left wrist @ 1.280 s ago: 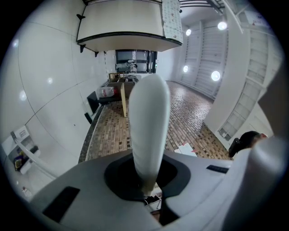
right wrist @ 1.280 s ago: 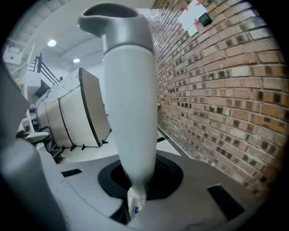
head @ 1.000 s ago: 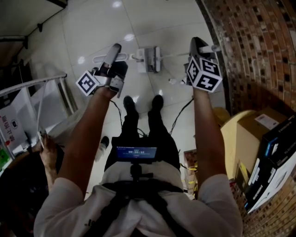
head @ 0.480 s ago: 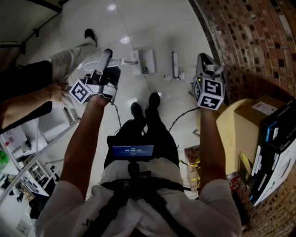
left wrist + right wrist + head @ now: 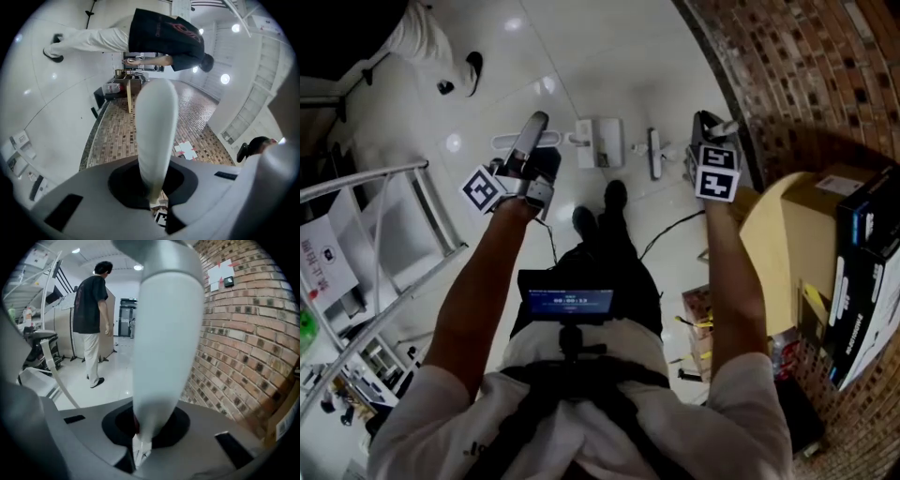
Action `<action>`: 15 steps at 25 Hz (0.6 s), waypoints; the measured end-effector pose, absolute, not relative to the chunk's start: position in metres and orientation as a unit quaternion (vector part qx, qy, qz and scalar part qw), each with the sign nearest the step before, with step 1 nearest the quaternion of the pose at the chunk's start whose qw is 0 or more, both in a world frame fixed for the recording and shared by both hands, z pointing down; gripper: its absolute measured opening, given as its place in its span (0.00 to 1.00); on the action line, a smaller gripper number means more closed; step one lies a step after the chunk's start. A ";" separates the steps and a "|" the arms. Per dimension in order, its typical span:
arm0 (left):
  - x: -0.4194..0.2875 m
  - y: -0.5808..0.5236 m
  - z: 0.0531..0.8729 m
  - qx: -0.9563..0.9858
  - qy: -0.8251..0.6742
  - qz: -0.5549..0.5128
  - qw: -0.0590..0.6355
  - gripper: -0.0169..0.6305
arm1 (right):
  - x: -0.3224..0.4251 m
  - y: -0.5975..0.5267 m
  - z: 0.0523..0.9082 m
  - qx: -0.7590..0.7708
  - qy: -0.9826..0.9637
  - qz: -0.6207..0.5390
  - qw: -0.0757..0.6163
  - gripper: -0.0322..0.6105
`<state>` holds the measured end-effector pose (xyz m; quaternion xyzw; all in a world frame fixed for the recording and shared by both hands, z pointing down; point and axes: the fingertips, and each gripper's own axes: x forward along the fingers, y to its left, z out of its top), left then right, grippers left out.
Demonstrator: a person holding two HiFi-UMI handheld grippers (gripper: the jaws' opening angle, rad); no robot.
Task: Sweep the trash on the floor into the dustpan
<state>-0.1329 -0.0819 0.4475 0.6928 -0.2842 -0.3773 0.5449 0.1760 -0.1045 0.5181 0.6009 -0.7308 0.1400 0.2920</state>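
Obs., head view: the left tool (image 5: 536, 124) was held out over the white tiled floor (image 5: 581, 56) at the person's left. Its jaws were together with nothing between them, and the left gripper view confirmed one closed pale beak. The right tool (image 5: 164, 287) also had its jaws together and empty. In the head view it sat at the right, close to the brick wall (image 5: 825, 75).

The dustpan (image 5: 602, 142) lay on the floor ahead of the person's shoes (image 5: 614, 197), between the two tools as seen from above and touched by neither. Its long white handle (image 5: 508, 142) ran leftward along the floor and passed behind the left tool in the picture. A narrow white brush (image 5: 654, 153) lay just right of the dustpan, near the right tool but apart from it. A small pale scrap (image 5: 635, 148) sat between the dustpan and the brush, too small to identify.

Surroundings:
- A cardboard box (image 5: 811, 225) and black cartons (image 5: 867, 281) were stacked against the wall at right.
- A metal rack (image 5: 384, 187) stood at left.
- A small lit screen (image 5: 567, 303) was mounted at the person's chest.
- A second person (image 5: 91, 310), in a dark shirt and light trousers, stood well off on the floor with their back to the right gripper view.
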 end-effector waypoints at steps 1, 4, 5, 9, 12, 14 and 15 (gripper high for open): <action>-0.133 -0.077 0.453 0.689 -0.287 -0.373 0.551 0.04 | 0.171 -0.105 0.520 0.603 -0.729 0.152 0.286 0.08; -0.138 -0.065 0.465 0.682 -0.295 -0.364 0.561 0.04 | 0.155 -0.102 0.521 0.621 -0.720 0.196 0.240 0.08; -0.140 -0.062 0.467 0.683 -0.295 -0.363 0.562 0.04 | 0.152 -0.100 0.520 0.628 -0.716 0.206 0.224 0.08; -0.142 -0.059 0.471 0.685 -0.290 -0.362 0.562 0.04 | 0.142 -0.089 0.519 0.631 -0.716 0.237 0.181 0.08; -0.144 -0.056 0.472 0.683 -0.285 -0.364 0.565 0.04 | 0.135 -0.083 0.514 0.622 -0.724 0.249 0.167 0.08; -0.144 -0.055 0.472 0.684 -0.282 -0.365 0.566 0.04 | 0.133 -0.079 0.507 0.616 -0.731 0.243 0.167 0.08; -0.143 -0.054 0.471 0.686 -0.279 -0.364 0.565 0.04 | 0.133 -0.078 0.501 0.613 -0.735 0.239 0.165 0.08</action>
